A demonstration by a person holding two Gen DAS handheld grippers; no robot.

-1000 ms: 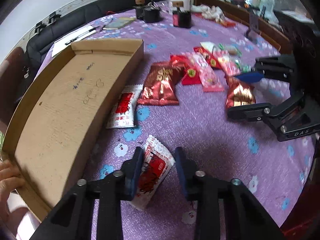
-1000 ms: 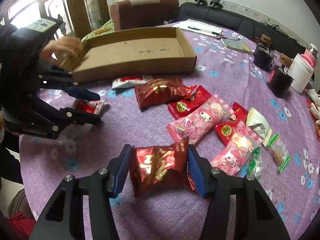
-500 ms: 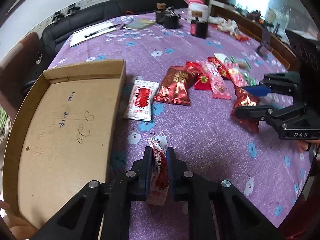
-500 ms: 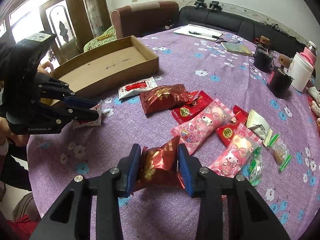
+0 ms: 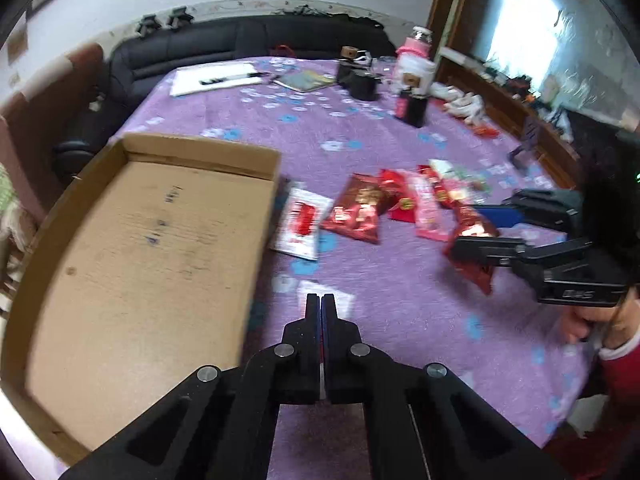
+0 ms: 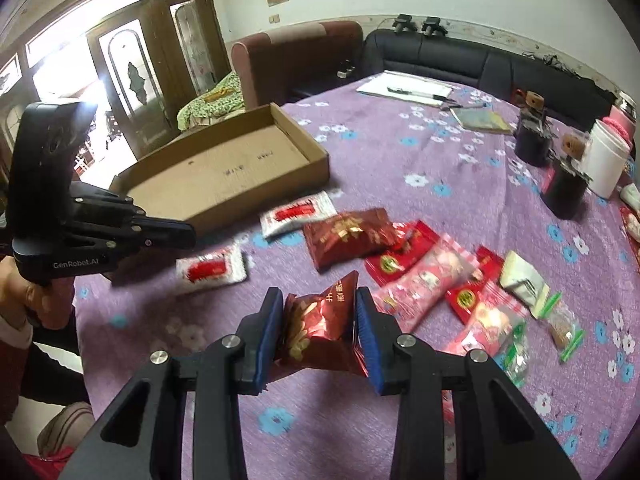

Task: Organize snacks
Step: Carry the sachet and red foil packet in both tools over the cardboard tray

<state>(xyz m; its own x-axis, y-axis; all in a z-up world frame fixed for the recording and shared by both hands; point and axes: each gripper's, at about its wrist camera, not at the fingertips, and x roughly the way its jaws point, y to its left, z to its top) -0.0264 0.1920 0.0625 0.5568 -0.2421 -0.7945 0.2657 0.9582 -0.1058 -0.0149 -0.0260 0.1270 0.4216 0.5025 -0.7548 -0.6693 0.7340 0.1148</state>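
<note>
Item 1: right gripper [image 6: 318, 320]. I am seeing its jaws, which have just been closing, part-open and pinching a red foil snack bag [image 6: 320, 332] above the purple tablecloth [image 6: 400, 160].

Item 2: left gripper [image 5: 321, 300]. Its jaws are pressing fully together. A white-and-red packet [image 6: 212, 270] is showing just past the tips; I cannot tell whether an edge is caught.

Item 3: cardboard tray [image 5: 140, 260], lying beside the left gripper.

Item 4: loose snacks [image 6: 424, 280], lying near the tray.

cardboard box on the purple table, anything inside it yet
No snacks show inside the shallow brown cardboard box: only its bare floor with some dark handwriting. The corner nearest the left gripper falls outside both views, so that part goes unchecked.
</note>
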